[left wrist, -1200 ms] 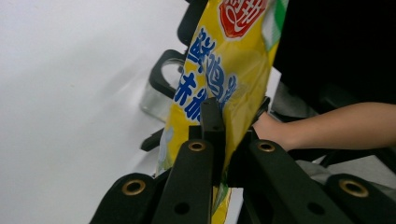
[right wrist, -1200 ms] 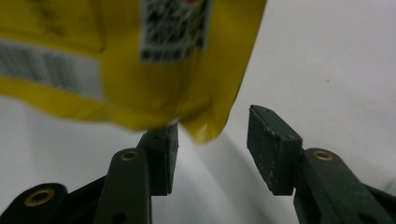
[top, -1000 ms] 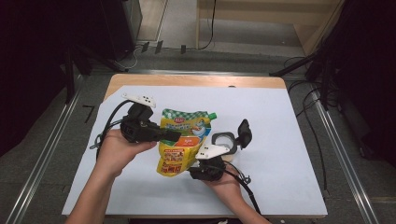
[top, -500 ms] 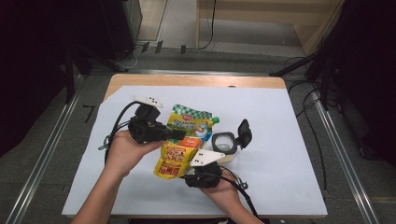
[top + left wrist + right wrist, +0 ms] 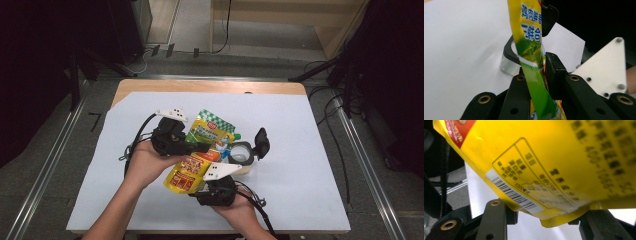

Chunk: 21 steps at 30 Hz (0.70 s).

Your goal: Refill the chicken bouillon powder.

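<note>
High view: your left gripper [image 5: 200, 146] pinches the yellow pouch [image 5: 200, 152] near its top. Your right gripper [image 5: 200, 191] has its jaws spread around the pouch's bottom edge.

I am looking down on a wooden worktop [image 5: 210, 86] that is wearing a pale sheet [image 5: 300, 150] over most of its top. Grey floor [image 5: 55, 165] is showing on both sides, with metal rails [image 5: 372, 170] running along it. Black cables [image 5: 325, 100] are lying at the right. Light wooden furniture [image 5: 280, 10] is standing beyond, and dark shapes are flanking both upper corners.
</note>
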Tool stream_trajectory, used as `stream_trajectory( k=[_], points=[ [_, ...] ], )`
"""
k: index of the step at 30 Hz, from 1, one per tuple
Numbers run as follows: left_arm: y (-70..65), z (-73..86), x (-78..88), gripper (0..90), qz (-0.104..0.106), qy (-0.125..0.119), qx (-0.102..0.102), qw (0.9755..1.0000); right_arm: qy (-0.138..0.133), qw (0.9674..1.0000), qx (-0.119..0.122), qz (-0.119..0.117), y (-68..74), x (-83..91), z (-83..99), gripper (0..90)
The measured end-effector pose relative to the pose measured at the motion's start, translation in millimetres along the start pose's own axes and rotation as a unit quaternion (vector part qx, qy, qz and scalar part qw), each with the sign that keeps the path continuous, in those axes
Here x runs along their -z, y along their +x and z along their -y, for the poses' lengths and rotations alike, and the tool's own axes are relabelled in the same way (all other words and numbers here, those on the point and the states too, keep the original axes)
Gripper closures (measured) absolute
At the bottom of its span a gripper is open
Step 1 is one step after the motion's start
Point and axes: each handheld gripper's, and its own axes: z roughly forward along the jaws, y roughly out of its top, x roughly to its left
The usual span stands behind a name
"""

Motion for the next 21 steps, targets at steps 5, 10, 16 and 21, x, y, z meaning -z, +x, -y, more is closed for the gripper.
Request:
stream_trajectory(
  k=[5, 10, 16, 21],
  points=[
    [2.3, -1.1, -4.9, 81.3, 0.007, 0.002, 0.005, 1.0, 0.0, 1.0, 0.0, -0.003, 1.9, 2.4, -1.2, 58.4],
    [4.3, -1.6, -11.2, 80.6, 0.01, 0.003, 0.015, 0.9998, 0.003, 0.9999, -0.014, -0.006, 0.8, 3.5, -0.5, 58.6],
    [2.9, -2.3, -24.9, 78.5, -0.003, 0.027, 0.035, 0.999, 0.009, 0.9998, -0.014, -0.013, 5.3, 2.2, -1.4, 58.9],
    [-0.5, -4.2, -28.5, 78.4, -0.011, 0.034, 0.045, 0.9984, 0.013, 0.9999, -0.005, -0.007, 11.7, 0.6, -2.1, 58.5]
  ],
)
